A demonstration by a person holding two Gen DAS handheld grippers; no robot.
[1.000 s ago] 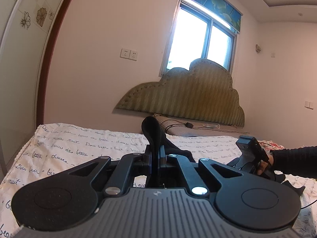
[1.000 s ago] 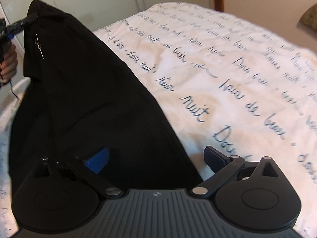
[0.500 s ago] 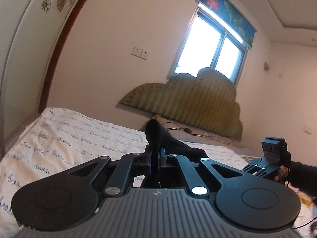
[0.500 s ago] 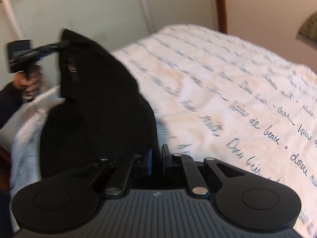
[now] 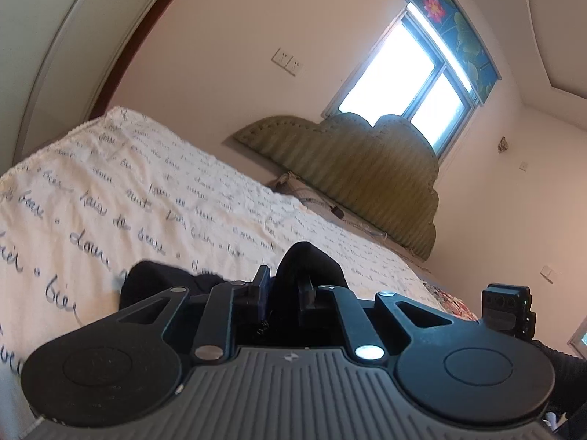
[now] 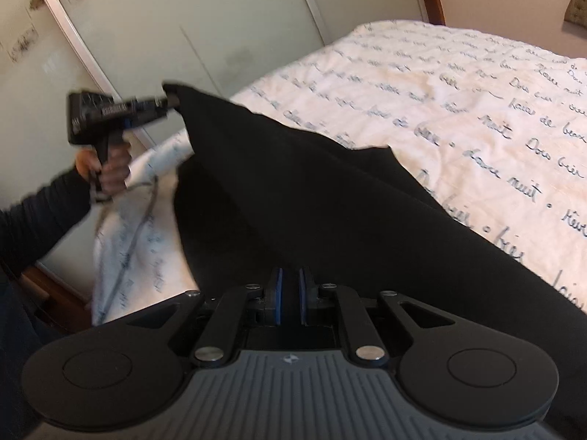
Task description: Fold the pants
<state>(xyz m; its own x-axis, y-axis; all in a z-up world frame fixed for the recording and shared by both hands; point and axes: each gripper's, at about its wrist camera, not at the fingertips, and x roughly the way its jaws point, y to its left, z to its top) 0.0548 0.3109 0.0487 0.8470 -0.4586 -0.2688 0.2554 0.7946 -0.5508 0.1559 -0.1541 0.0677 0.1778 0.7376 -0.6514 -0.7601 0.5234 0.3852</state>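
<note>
Slippage is the first worry in the left wrist view: the left gripper (image 5: pixel 284 289) has a hump of the black pants (image 5: pixel 310 262) between its fingers, but its jaws have just been opening and a gap shows beside the cloth, so the pads no longer look pressed on it, and the corner could fall onto the bedspread (image 5: pixel 121 198) before it is laid where the fold wants it. More dark cloth lies bunched on the cover just left of the fingers, and a loose drop there would leave a lump under the fold. The right gripper's camera block shows at the far right, well apart. In the right wrist view the right gripper (image 6: pixel 290 299) has its blue pads drawn nearly together, pinching the near edge of the pants (image 6: pixel 330 212) (the cloth is black against black there, so how much is caught is hard to tell). The pants stretch from that pinch across the bedspread (image 6: pixel 458 84) up to the left gripper (image 6: pixel 167 102), held in a hand (image 6: pixel 110 168) near the bed's edge. With one end loosening while the other pulls, the sheet could swing or crease crookedly, and the cable hanging below that hand might snag the cover.
</note>
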